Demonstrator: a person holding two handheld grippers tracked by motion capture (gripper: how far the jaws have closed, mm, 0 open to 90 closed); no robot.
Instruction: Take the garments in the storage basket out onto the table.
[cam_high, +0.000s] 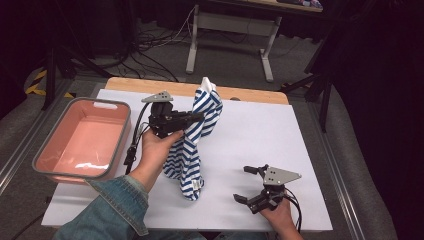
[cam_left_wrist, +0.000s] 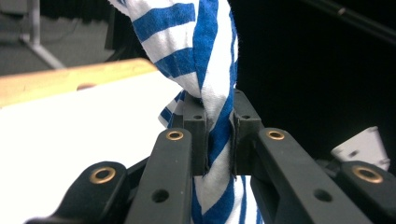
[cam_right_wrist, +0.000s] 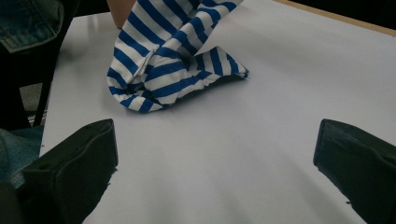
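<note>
Blue-and-white striped soft cotton garment (cam_high: 192, 150): light, limp, drapes. Left tool (cam_high: 197, 119) clamped on its bunched upper fold; right tool (cam_high: 248, 185) apart, near garment's hem. Grab gathered folds.

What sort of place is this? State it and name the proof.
Probably a recording lab or studio: a white work table ringed by black curtains, loose cables on grey carpet, and hand-held grippers handling a striped cloth beside a pink bin.

L gripper (cam_high: 197, 119) pinches striped cloth (cam_high: 192, 150), lower end on table (cam_high: 250, 140); R gripper (cam_high: 248, 184) apart.
</note>
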